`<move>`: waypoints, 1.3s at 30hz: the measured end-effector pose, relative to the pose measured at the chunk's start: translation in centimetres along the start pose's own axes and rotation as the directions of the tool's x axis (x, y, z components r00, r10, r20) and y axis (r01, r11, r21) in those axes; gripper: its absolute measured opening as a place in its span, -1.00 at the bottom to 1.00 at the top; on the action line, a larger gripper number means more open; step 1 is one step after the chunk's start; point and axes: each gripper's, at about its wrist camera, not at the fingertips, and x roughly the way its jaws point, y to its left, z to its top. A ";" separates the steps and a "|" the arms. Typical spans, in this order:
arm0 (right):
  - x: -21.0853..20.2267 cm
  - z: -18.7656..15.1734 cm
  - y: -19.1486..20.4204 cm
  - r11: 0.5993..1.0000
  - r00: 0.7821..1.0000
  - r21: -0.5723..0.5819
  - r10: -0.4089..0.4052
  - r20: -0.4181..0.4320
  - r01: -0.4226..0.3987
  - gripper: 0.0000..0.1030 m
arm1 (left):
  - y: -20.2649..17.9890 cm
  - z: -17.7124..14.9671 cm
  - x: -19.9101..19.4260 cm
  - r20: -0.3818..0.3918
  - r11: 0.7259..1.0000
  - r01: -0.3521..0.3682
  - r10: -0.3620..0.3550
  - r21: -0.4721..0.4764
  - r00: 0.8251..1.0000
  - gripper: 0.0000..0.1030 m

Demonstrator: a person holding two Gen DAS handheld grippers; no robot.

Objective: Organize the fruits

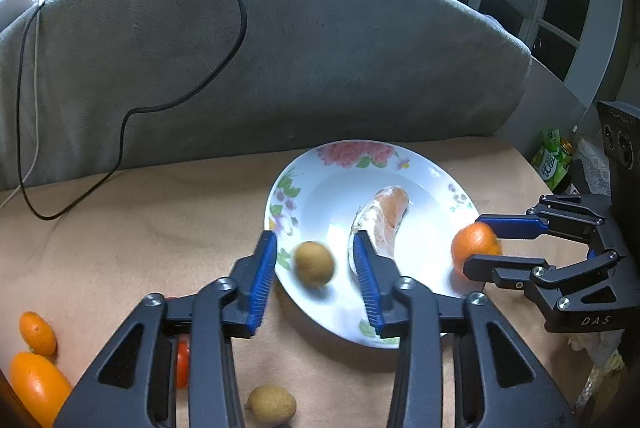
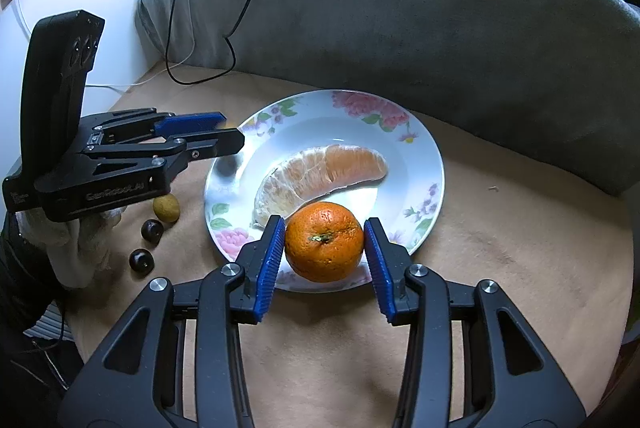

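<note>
A white flowered plate (image 1: 360,148) (image 2: 436,164) lies on the tan cloth and holds a peeled citrus segment (image 1: 384,220) (image 2: 324,172). My left gripper (image 1: 315,240) (image 2: 234,129) is open over the plate's near left rim. A small brown longan (image 1: 314,264), blurred, lies on the plate between its blue pads without touching them. A mandarin (image 2: 324,240) (image 1: 474,244) rests on the plate's rim between the jaws of my right gripper (image 2: 324,220) (image 1: 474,242). Its pads stand just off the fruit's sides.
Two orange kumquats (image 1: 38,332) (image 1: 36,384), a red tomato (image 1: 182,364) and another longan (image 1: 272,406) (image 2: 166,207) lie on the cloth. Two dark round fruits (image 2: 152,230) (image 2: 141,260) sit nearby. A grey cushion (image 1: 320,48) with a black cable (image 1: 240,8) rises behind the plate.
</note>
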 end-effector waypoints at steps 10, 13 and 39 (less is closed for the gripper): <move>-0.8 0.0 0.5 0.999 0.999 -0.030 -0.016 0.029 0.017 0.44 | 0.2 0.1 -0.4 0.015 1.000 -0.017 0.017 0.000 1.000 0.20; -0.8 -0.1 0.7 0.999 0.999 -0.033 -0.020 0.030 0.021 0.68 | 0.3 0.1 -0.7 0.022 1.000 -0.026 0.026 -0.004 0.999 0.36; -2.6 1.0 3.0 1.000 0.997 0.014 0.019 0.075 -0.020 0.75 | 2.2 -1.1 -5.4 0.073 0.996 -0.082 0.084 -0.039 0.994 0.52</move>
